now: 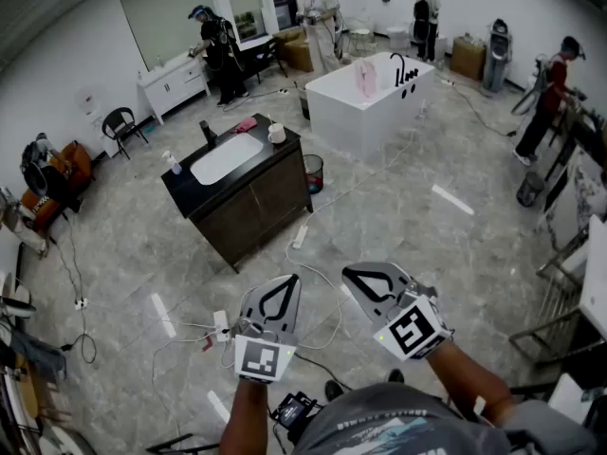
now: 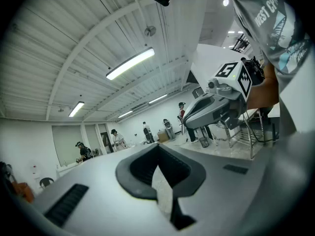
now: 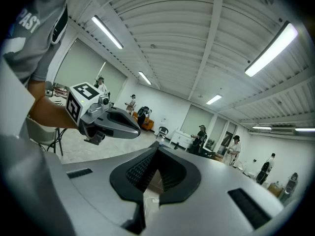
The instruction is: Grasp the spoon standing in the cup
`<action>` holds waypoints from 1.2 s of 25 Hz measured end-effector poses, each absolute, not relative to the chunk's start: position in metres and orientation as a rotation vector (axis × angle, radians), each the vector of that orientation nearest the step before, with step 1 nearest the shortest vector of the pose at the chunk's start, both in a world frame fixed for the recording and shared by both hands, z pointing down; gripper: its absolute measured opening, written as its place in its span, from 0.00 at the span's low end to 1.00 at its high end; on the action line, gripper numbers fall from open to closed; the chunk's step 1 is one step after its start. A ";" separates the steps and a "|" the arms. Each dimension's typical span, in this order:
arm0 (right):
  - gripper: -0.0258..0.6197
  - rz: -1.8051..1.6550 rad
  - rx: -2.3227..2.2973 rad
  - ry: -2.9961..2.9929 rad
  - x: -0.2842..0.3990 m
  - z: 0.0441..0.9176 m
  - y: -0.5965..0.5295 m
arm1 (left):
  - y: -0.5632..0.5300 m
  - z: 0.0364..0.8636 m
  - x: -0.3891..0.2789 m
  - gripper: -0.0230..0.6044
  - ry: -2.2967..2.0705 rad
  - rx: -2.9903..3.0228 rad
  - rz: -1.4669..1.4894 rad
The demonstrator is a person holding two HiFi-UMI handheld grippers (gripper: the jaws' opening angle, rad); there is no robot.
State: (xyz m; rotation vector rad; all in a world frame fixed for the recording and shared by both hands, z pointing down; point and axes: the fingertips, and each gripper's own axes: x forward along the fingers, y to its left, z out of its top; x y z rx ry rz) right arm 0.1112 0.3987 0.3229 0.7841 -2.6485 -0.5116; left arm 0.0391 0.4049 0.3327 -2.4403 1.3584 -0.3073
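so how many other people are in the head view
4: one at top left by a white cabinet; one in a hat, top centre; one by the back wall; one at the right edge. Clutter far left may hide another.

Pale grey stone-tiled floor (image 1: 427, 245) strewn with loose cables (image 1: 327, 292). A dark wooden counter (image 1: 256, 202) with a white basin (image 1: 226, 158) stands mid-room, a white block unit (image 1: 365, 102) beyond it. White cabinet (image 1: 174, 83) and black chair (image 1: 121, 123) by the far wall. Ribbed white ceiling (image 3: 197, 28), strip lights (image 2: 130, 63) lit
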 end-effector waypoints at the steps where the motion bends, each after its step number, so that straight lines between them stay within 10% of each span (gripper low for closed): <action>1: 0.09 -0.514 0.793 -2.648 0.110 0.320 0.399 | 0.405 0.333 0.039 0.04 1.358 -2.442 -0.305; 30: 0.09 -0.499 0.823 -2.650 0.118 0.313 0.404 | 0.413 0.331 0.049 0.04 1.335 -2.481 -0.312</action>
